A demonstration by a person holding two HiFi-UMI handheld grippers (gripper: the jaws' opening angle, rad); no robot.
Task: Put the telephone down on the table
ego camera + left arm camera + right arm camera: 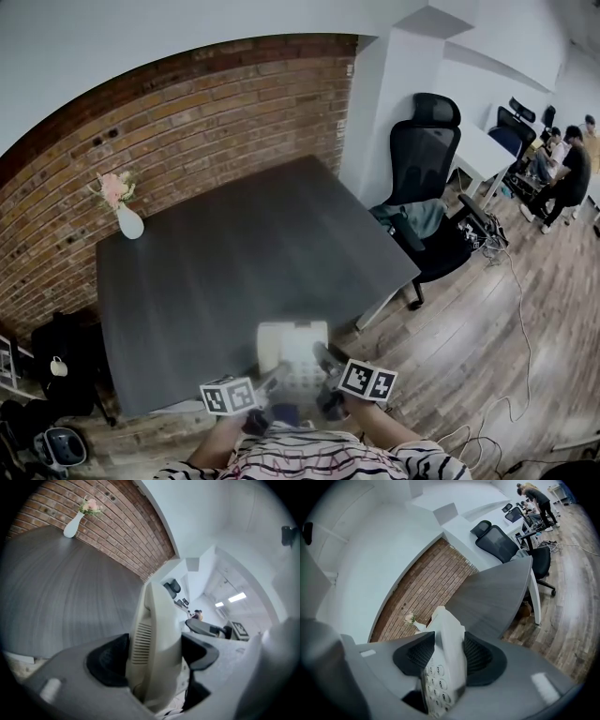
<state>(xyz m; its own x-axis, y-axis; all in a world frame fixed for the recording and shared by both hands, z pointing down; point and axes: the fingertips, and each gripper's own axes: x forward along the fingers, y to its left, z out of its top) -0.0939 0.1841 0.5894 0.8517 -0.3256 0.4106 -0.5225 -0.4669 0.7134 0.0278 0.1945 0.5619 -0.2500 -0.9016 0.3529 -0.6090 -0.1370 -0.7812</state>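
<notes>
Left gripper [272, 381]: pale grey moulded body with a smooth finish. It carries a white cube [230, 396] with black square markers on its visible faces.

Right gripper [325, 364]: same build and colour. Its marker cube [367, 381] is likewise white with black squares.

Pads [417, 654]: black and rounded on both grippers, finely ribbed (the ribbing reads clearly in the right gripper view, less so in the left gripper view).

Housing: a small white rectangular tab [543, 688] sits on the right gripper's housing. A similar pale stub [50, 690] sits on the left one.

Clothing: a top [309, 461] with wavy black-and-white stripes.
</notes>
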